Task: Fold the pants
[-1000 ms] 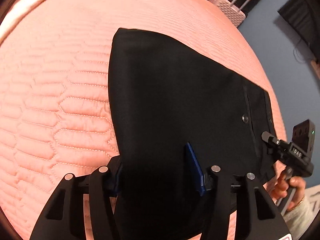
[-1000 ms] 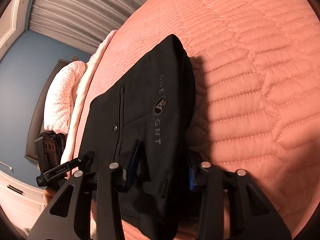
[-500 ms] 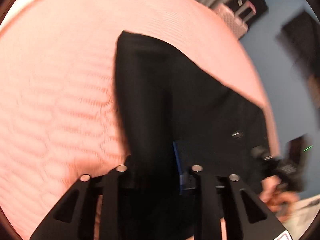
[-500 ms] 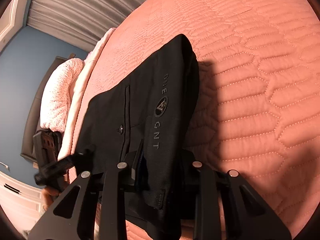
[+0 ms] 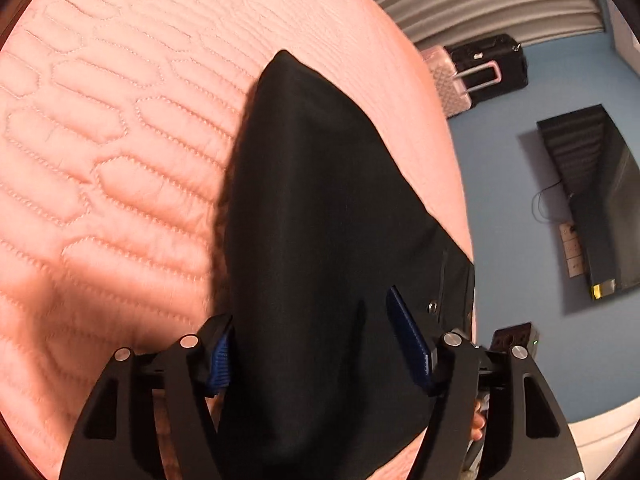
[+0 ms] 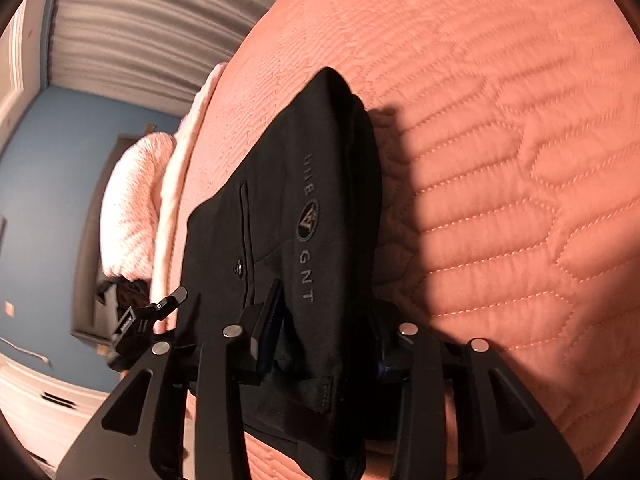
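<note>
The folded black pants [image 5: 320, 220] hang lifted over the pink quilted bed [image 5: 100, 160]. In the right wrist view the pants [image 6: 304, 184] show a grey printed logo, a pocket slit and a snap button. My left gripper [image 5: 316, 344] has its jaws wide, with thick folded cloth between the blue pads [image 5: 408, 336]; I cannot tell how firmly they bear on it. My right gripper [image 6: 320, 332] holds the waistband end between its fingers. The other gripper's tip [image 6: 160, 308] shows at the left of the right wrist view.
The bed's edge runs along the right of the left wrist view, with blue floor, a pink suitcase [image 5: 452, 84], a black suitcase [image 5: 488, 64] and a dark TV panel [image 5: 592, 200] beyond. Pillows [image 6: 132, 208] and grey curtains [image 6: 140, 20] lie beyond the pants in the right wrist view.
Both grippers have lifted the pants off the quilt and swung them; the far fold now hangs as a narrow point. The left view has turned toward the room's wall.
</note>
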`<state>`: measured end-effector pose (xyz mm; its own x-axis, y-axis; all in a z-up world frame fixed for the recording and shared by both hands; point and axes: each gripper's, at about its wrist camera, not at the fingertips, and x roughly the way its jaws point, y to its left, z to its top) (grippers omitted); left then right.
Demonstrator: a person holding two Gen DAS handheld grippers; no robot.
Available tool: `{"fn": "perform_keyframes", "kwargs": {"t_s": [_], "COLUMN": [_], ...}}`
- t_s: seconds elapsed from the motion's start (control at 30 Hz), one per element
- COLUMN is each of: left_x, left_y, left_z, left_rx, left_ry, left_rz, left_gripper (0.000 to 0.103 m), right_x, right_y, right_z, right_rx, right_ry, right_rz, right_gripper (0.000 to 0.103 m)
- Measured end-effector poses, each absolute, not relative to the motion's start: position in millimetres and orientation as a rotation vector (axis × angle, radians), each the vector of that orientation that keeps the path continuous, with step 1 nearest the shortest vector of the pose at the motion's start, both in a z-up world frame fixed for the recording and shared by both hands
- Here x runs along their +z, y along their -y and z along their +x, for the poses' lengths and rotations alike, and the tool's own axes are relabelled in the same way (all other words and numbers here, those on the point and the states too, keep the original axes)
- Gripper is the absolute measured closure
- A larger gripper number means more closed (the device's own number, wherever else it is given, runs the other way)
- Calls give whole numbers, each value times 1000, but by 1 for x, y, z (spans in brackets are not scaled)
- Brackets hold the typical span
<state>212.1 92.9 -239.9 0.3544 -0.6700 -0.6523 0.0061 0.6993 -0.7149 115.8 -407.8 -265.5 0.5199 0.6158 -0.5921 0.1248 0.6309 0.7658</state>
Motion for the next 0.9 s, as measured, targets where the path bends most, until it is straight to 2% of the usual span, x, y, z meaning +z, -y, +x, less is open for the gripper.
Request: {"fn": "perform_keyframes", "kwargs": {"t_s": [0.1,0.13,0.3,0.47,0.73,0.9], "left_x": [-229,-224,-181,-144,-78,-37], "left_y": [-78,-78,-60,-46,-34,-22], "left_z": [205,202,189,206,289,373], "left_rx": [-443,-462,-492,-521,-548,-539], "left_ry": [-1135,-1126,-1076,-1044,-900,-789], "left_rz": [-568,-604,-523,-503,-373,-303], "left_gripper": [80,86,93,93,93,93], "right_x": [-257,-252,-216,-177,-116,-79], "right_y": [403,402,394,395,389,385], "right_z": [114,111,100,115,203,288], "right_rx": [339,335,329,339,395,396], "right_ry": [-999,-996,-980,-922,-810,-718], "right_rz": [820,808,727,699,602,512], "right_gripper": [77,79,82,85,86,86]}}
